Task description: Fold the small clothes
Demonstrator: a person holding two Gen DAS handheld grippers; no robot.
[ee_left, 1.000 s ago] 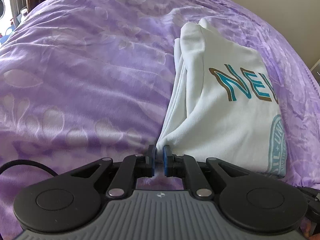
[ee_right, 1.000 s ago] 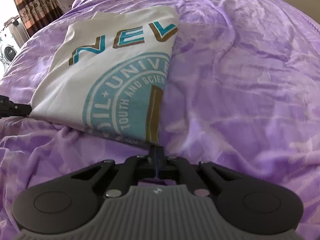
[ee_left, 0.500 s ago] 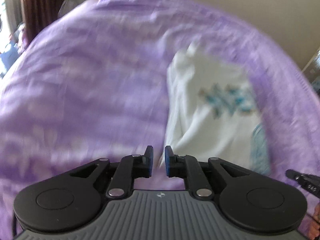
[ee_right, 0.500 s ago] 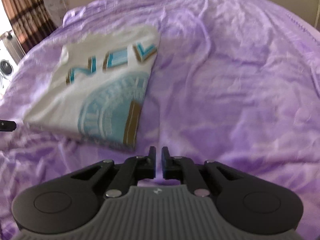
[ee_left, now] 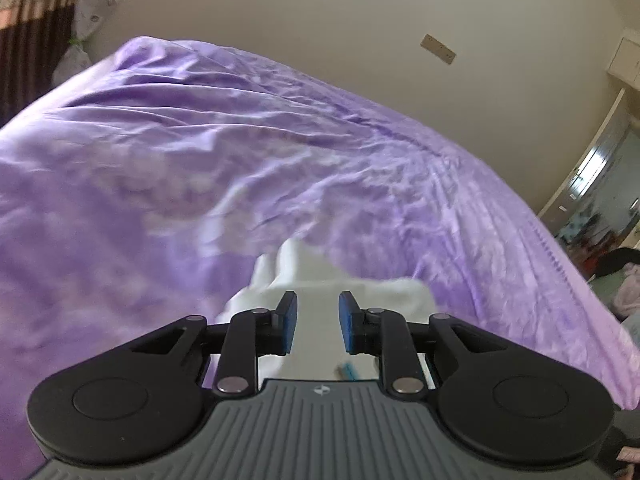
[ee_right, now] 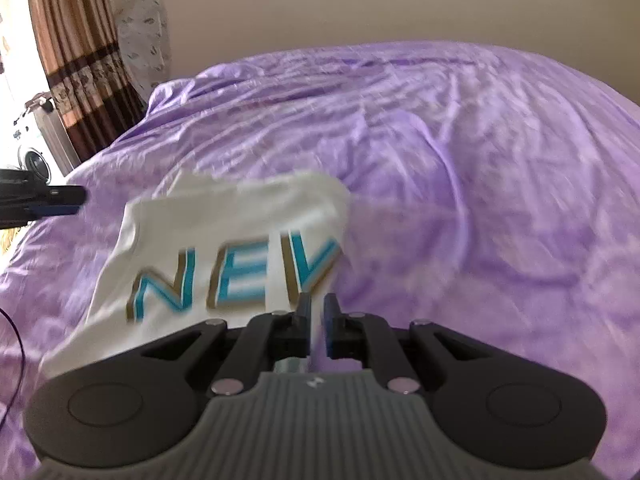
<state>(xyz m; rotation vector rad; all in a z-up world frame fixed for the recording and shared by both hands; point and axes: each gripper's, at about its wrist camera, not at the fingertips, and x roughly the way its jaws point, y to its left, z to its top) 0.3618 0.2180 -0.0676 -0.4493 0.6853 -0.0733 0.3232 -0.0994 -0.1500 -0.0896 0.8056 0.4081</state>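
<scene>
A folded white shirt [ee_right: 224,248] lies on a wide bed covered with a wrinkled purple bedspread [ee_right: 460,168]. Large teal letters edged in brown, reading "NEV", run across the top of the shirt. The left gripper [ee_left: 318,326] hovers above the shirt with its two blue-padded fingers spread apart and nothing between them; white cloth shows in the gap below. From the right-hand camera, its tip [ee_right: 60,200] pokes in at the left edge, near the far corner of the shirt. The right gripper [ee_right: 316,326] sits over the shirt's right edge, its fingers parted by a narrow gap and holding nothing. A beige wall [ee_left: 340,32] rises behind the bed. Brown striped curtains [ee_right: 76,60] hang at the left, with a washing machine [ee_right: 34,158] beside them.
</scene>
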